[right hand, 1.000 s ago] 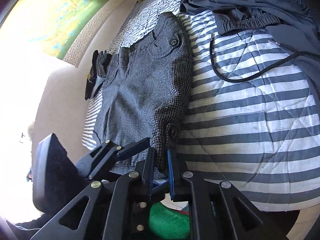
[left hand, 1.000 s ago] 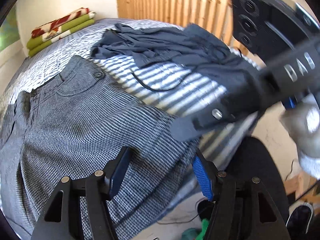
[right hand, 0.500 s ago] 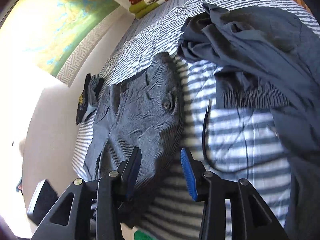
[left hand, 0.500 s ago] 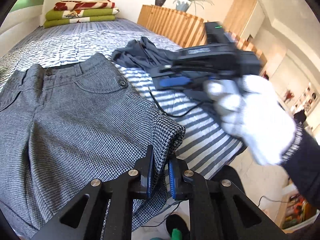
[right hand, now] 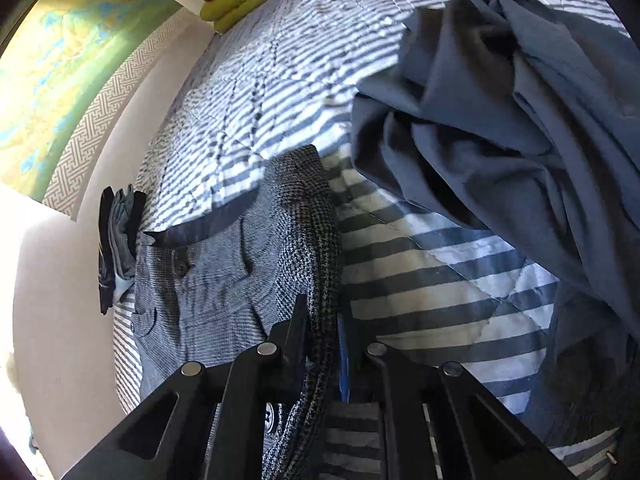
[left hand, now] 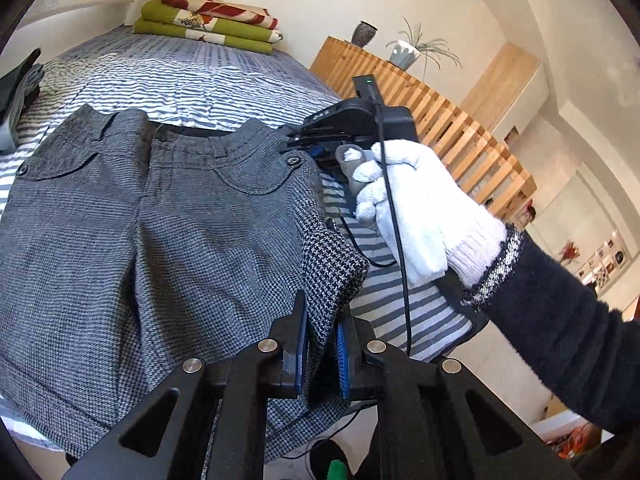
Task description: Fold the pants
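Grey checked pants [left hand: 180, 232] lie flat on the striped bed cover [left hand: 180, 76], waistband toward the far side. My left gripper [left hand: 322, 344] is shut on the near right edge of the leg, and a fold of cloth bunches up between its fingers. A white-gloved hand [left hand: 412, 200] holds my right gripper [left hand: 304, 146] at the right corner of the waistband. In the right wrist view, the pants [right hand: 224, 272] run away from my right gripper [right hand: 322, 344], which is shut on their raised side edge.
A crumpled dark blue garment [right hand: 500, 100] lies on the bed right of the pants, with a black cord beside it. Folded green and red blankets [left hand: 208, 20] sit at the far end. A wooden slatted panel [left hand: 420, 112] stands on the right. Dark gloves [right hand: 118, 232] lie by the wall.
The left gripper went from open to shut on the leg edge. The right gripper let go of that edge, travelled up to the waistband corner and shut on the cloth there.
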